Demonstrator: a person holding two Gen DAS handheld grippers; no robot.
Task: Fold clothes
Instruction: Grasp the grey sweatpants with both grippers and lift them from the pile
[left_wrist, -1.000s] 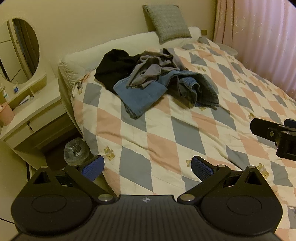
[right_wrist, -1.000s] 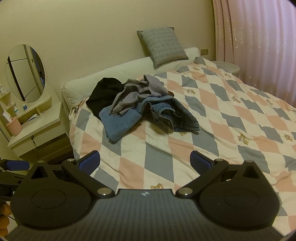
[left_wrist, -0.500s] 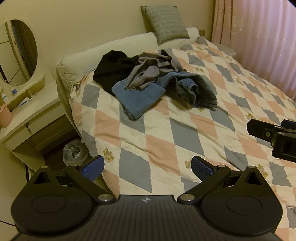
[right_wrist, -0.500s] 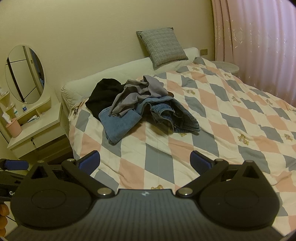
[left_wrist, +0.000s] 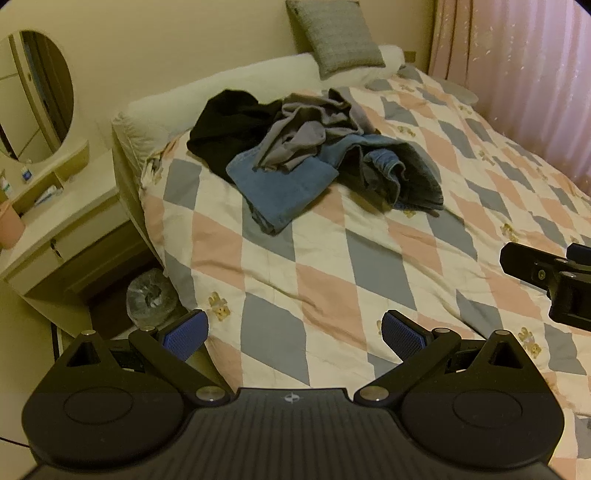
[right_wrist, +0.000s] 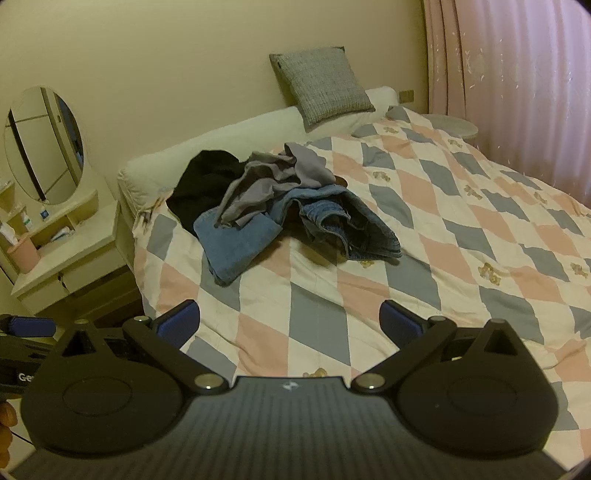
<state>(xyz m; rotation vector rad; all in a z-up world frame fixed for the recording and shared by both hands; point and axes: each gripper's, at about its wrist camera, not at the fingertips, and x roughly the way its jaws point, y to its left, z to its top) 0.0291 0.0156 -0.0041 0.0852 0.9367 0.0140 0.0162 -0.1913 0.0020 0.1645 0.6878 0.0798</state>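
Observation:
A heap of clothes lies near the head of the bed: a black garment (left_wrist: 229, 129), a grey garment (left_wrist: 306, 136) on top, light blue jeans (left_wrist: 284, 188) and darker jeans (left_wrist: 402, 173). The heap also shows in the right wrist view, with the grey garment (right_wrist: 273, 184) and the light jeans (right_wrist: 236, 243). My left gripper (left_wrist: 295, 332) is open and empty, above the quilt's near part, well short of the heap. My right gripper (right_wrist: 290, 319) is open and empty, also short of the heap; it shows at the right edge of the left wrist view (left_wrist: 546, 273).
The bed carries a diamond-patterned quilt (left_wrist: 369, 273) with a grey cushion (left_wrist: 336, 37) at the headboard. A dressing table with an oval mirror (left_wrist: 40, 96) and a pink cup (right_wrist: 24, 254) stands left. A bin (left_wrist: 151, 299) sits on the floor. Pink curtains (left_wrist: 524, 66) hang right.
Both grippers have moved slightly closer to the bed and the heap; the jaws stay open. The clothes have not moved.

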